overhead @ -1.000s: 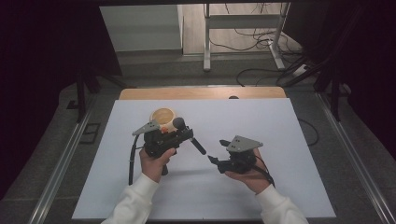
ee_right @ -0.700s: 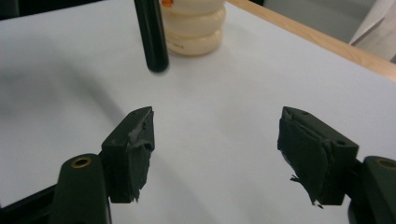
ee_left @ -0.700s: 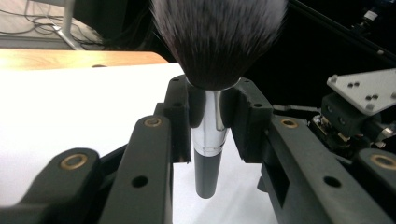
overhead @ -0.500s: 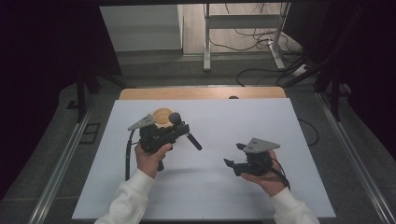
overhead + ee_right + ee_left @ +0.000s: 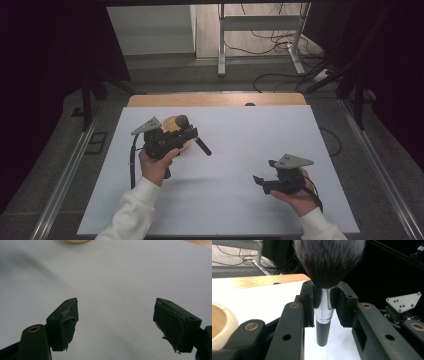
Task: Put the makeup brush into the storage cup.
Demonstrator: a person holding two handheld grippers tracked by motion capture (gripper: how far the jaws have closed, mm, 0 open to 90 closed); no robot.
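Note:
A makeup brush with dark bristles (image 5: 329, 260), a silver ferrule and a black handle (image 5: 322, 336) is clamped at the ferrule by my left gripper (image 5: 323, 293), which is shut on it. From above, the left gripper (image 5: 187, 134) hovers over the table's left half, the brush head (image 5: 182, 121) pointing away and the handle (image 5: 204, 148) slanting down to the right. A light wooden bowl (image 5: 172, 125) sits right behind it. My right gripper (image 5: 259, 181) rests low at the front right, jaws wide apart and empty (image 5: 115, 322).
The white tabletop (image 5: 240, 130) has a wooden strip (image 5: 215, 99) along its far edge. The bowl's rim (image 5: 222, 325) lies close to the left jaws. Metal rails run along both sides of the table; cables and a table frame lie on the floor beyond.
My right gripper has drawn away from the brush handle, moving right and toward the table's front edge. The left gripper kept hold of the brush and barely shifted.

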